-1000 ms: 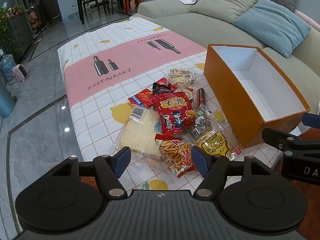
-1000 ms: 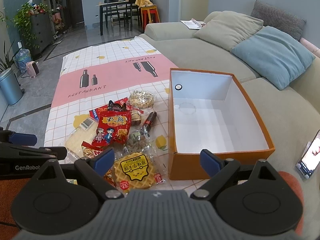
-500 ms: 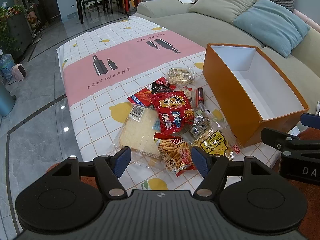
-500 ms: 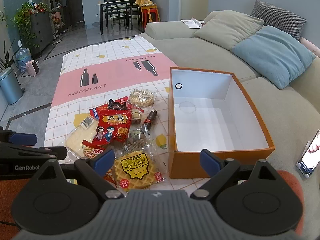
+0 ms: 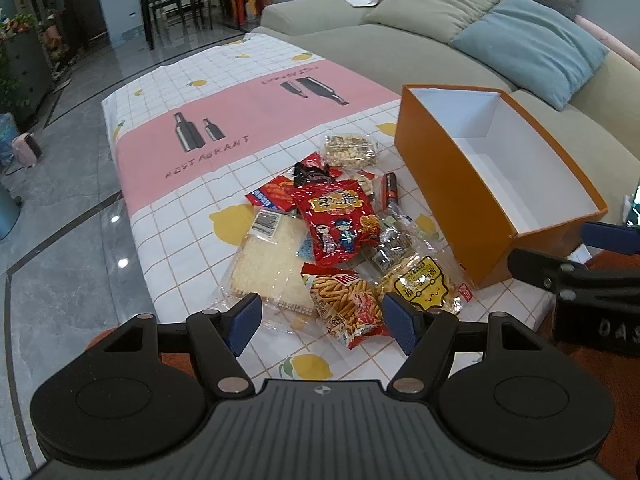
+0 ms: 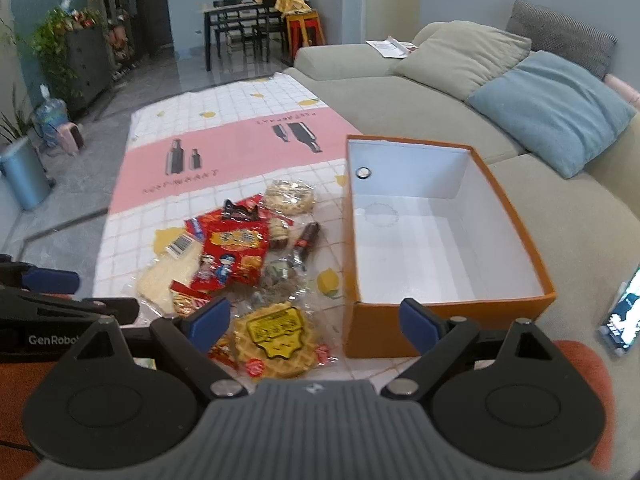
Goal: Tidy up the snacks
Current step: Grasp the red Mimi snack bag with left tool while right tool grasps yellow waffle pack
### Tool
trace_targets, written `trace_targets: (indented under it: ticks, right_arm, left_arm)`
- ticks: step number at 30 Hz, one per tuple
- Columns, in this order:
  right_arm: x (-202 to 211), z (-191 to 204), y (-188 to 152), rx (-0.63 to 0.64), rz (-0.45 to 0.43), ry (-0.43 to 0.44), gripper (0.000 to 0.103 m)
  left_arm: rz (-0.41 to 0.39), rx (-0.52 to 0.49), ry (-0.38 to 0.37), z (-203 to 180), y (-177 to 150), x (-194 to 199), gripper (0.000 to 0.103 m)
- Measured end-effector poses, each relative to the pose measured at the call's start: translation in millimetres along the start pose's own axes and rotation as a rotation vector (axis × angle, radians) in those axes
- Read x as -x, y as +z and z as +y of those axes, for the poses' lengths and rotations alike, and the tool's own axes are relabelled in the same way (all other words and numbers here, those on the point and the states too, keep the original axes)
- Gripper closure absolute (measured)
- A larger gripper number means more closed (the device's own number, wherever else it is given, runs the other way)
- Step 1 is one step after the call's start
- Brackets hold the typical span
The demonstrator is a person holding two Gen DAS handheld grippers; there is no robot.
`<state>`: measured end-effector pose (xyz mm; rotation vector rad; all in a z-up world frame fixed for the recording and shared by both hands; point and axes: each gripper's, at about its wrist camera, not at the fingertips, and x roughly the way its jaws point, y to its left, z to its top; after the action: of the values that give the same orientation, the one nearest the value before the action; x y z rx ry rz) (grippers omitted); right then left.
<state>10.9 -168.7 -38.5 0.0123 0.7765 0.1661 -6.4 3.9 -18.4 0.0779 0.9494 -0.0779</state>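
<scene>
Left wrist view: left claw [image 5: 322, 318] released, jaws wide, nothing between them, hovering over the near edge of the snack pile. Right claw [image 6: 314, 322] also released; its jaws have just been closing a little, nothing gripped, hanging above the waffle pack [image 6: 276, 336] and the near wall of the orange box [image 6: 384, 330]. Snacks lie loose on the checked cloth [image 5: 192, 216] covering the bench: fries bag [image 5: 344, 304] nearest, clear cracker pack [image 5: 270, 262] to its left, red cartoon bag [image 5: 338, 222] behind, dark sausage stick [image 5: 390, 188] toward the box, peanut pack [image 5: 350, 150] farthest. Box sits right of the pile, open, white inside. Phone [image 6: 622, 318] on the sofa [image 6: 580, 220] at right. Blue cushion [image 6: 552, 108] far right.
</scene>
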Motion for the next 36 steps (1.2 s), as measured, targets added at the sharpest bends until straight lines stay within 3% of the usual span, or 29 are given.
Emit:
trace_targets:
  ticks: [2,6,9,13,22,30,36]
  right_arm:
    - [-3.9,-1.5,-3.1,-0.005,-0.003,0.029,0.021]
    - [-18.6,3.7,-9.1,0.063,0.011,0.052,0.042]
    - [-35.2,9.2,-12.4,0.105,0.068,0.101,0.046]
    - [-59.1,23.0,-21.1,0.202,0.123,0.134,0.047]
    - [-117.8,38.6,-32.2,0.337,0.22,0.105,0.039]
    - [-147.9,40.5,-36.7,0.367,0.268,0.116,0.032]
    - [-154.7,52.6,-44.8,0.446,0.26,0.099,0.023]
  left_arm:
    - [0.011,-0.017,-0.026,2.4,-1.4,-2.3,0.022]
    - [0.064,-0.013,-0.061,9.9,-4.9,-17.7,0.022]
    - [0.099,0.053,-0.126,18.2,-5.2,-32.7,0.022]
    - [0.12,0.103,-0.144,20.0,-3.0,-49.1,0.022]
    - [0.204,0.259,-0.179,30.2,-0.2,-103.0,0.022]
    - [0.274,0.287,-0.186,32.9,-1.0,-134.8,0.026]
    - [0.281,0.266,-0.181,28.6,-1.4,-138.8,0.043]
